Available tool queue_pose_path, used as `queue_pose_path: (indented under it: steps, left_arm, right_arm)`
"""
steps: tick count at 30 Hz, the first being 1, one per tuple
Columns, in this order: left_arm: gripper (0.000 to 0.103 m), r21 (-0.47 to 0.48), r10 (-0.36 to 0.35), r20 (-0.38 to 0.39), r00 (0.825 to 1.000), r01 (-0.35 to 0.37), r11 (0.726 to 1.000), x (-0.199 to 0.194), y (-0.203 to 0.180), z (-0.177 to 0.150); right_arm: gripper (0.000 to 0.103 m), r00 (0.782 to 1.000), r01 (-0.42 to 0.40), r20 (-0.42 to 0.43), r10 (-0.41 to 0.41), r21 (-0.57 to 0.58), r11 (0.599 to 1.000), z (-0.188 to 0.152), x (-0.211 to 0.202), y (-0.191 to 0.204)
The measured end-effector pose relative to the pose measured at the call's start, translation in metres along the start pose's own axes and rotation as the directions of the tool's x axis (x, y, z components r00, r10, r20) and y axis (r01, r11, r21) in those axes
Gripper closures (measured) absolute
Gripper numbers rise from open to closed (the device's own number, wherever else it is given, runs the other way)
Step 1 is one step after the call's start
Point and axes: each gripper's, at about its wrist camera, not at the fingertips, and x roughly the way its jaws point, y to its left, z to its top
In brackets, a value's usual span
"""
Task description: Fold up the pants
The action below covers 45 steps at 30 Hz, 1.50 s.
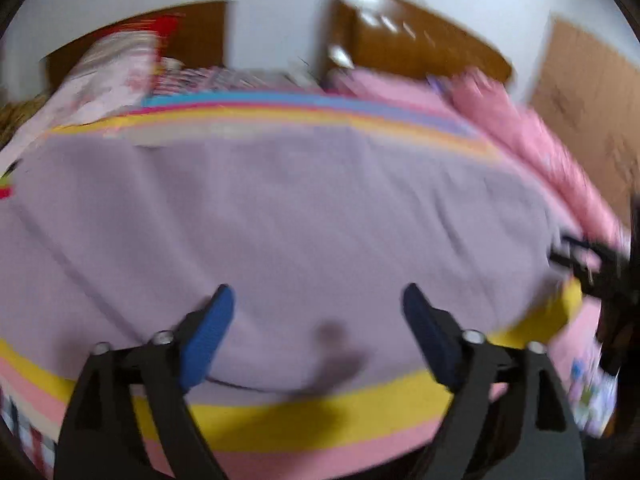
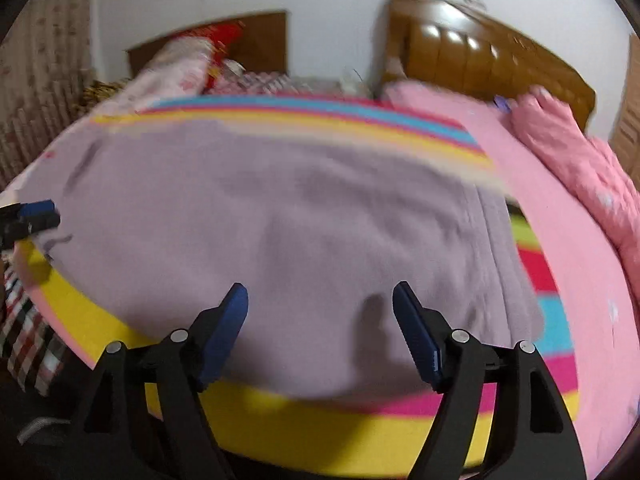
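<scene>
Your left tool [image 1: 318, 300] hangs over the near edge of the lilac pants [image 1: 280, 216], its blue pads [image 1: 212, 332] spread wide with nothing between them; only cloth shows below the gap. Your right tool [image 2: 320, 300] stands the same way, jaws well apart and empty, pointing down at the pants from the other side.

The pants lie spread flat across the bed, on a striped blanket [image 2: 360, 432] whose yellow and pink bands show along the near edge and whose blue, pink and yellow bands run along the far edge. In the right wrist view a hem or folded edge of the pants runs down the right-hand side, beside bright stripes of the blanket. A pink quilt [image 2: 580, 168] is bunched up to the right, near the brown headboard [image 2: 480, 56]. More bedding and a red-and-pink bundle [image 1: 120, 64] lie at the far left.

Both views are blurred, so fine creases are hard to read.
</scene>
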Motion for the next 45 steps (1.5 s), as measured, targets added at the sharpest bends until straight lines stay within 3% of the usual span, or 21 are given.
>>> queue_pose_path:
  steps: [2, 4, 6, 7, 11, 15, 20, 22, 23, 26, 31, 36, 37, 39, 43, 45]
  left_arm:
    - [0.002, -0.177, 0.039, 0.059, 0.997, -0.028, 0.984, -0.021, 0.055, 0.014]
    - [0.002, -0.340, 0.076, 0.063, 0.995, -0.050, 0.939, -0.030, 0.109, 0.023]
    - [0.002, -0.467, 0.120, 0.063, 0.991, -0.077, 0.881, -0.037, 0.157, 0.025]
    - [0.003, -0.534, 0.158, 0.052, 0.986, -0.107, 0.838, -0.040, 0.186, 0.025]
    - [0.005, -0.601, 0.246, 0.017, 0.969, -0.187, 0.777, -0.037, 0.241, 0.036]
    - [0.042, -0.651, 0.214, -0.006, 0.977, -0.166, 0.741, -0.019, 0.279, 0.042]
    - [0.049, -0.697, 0.223, -0.015, 0.975, -0.169, 0.697, -0.003, 0.303, 0.044]
    - [0.062, -0.701, 0.221, -0.010, 0.975, -0.165, 0.694, 0.006, 0.306, 0.050]
    - [0.089, -0.694, 0.206, 0.001, 0.979, -0.147, 0.704, 0.011, 0.307, 0.054]
    - [0.099, -0.682, 0.232, 0.054, 0.971, -0.133, 0.719, -0.006, 0.297, 0.055]
    - [0.099, -0.614, 0.320, 0.186, 0.929, -0.145, 0.776, -0.076, 0.268, 0.055]
    - [0.099, -0.647, 0.400, 0.186, 0.897, -0.195, 0.737, -0.129, 0.257, 0.008]
    - [0.099, -0.651, 0.405, 0.175, 0.897, -0.203, 0.731, -0.132, 0.257, -0.002]
    - [0.097, -0.663, 0.387, 0.117, 0.915, -0.218, 0.716, -0.126, 0.266, -0.029]
    - [0.090, -0.656, 0.348, 0.032, 0.937, -0.243, 0.715, -0.097, 0.285, -0.052]
    - [0.076, -0.682, 0.310, 0.058, 0.949, -0.189, 0.707, -0.094, 0.292, -0.057]
  right_arm:
    - [0.028, 0.994, -0.070, 0.078, 0.071, -0.023, 0.997, 0.027, -0.006, 0.017]
    - [0.026, 0.985, -0.123, 0.112, 0.130, -0.068, 0.990, 0.052, 0.000, 0.037]
    - [0.024, 0.977, -0.166, 0.113, 0.178, -0.111, 0.980, 0.071, 0.008, 0.058]
    - [0.023, 0.970, -0.218, 0.075, 0.230, -0.146, 0.965, 0.083, 0.023, 0.077]
    - [0.023, 0.970, -0.239, -0.006, 0.244, -0.228, 0.944, 0.108, 0.068, 0.128]
    - [0.023, 0.955, -0.297, -0.083, 0.286, -0.220, 0.929, 0.116, 0.106, 0.161]
    - [0.023, 0.952, -0.288, -0.169, 0.256, -0.208, 0.935, 0.105, 0.135, 0.172]
    - [0.023, 0.946, -0.304, -0.176, 0.274, -0.181, 0.935, 0.102, 0.137, 0.170]
    - [0.023, 0.942, -0.314, -0.178, 0.284, -0.169, 0.934, 0.103, 0.138, 0.171]
    - [0.023, 0.934, -0.320, -0.203, 0.294, -0.109, 0.941, 0.102, 0.146, 0.164]
    - [0.023, 0.932, -0.327, -0.196, 0.305, -0.092, 0.941, 0.104, 0.145, 0.161]
    - [0.023, 0.934, -0.322, -0.189, 0.303, -0.082, 0.943, 0.104, 0.145, 0.160]
    - [0.023, 0.933, -0.324, -0.188, 0.305, -0.078, 0.943, 0.104, 0.146, 0.159]
    - [0.023, 0.933, -0.324, -0.191, 0.304, -0.080, 0.943, 0.105, 0.146, 0.160]
    - [0.023, 0.938, -0.311, -0.192, 0.289, -0.099, 0.945, 0.104, 0.144, 0.163]
    - [0.023, 0.952, -0.281, -0.163, 0.259, -0.132, 0.950, 0.103, 0.136, 0.167]
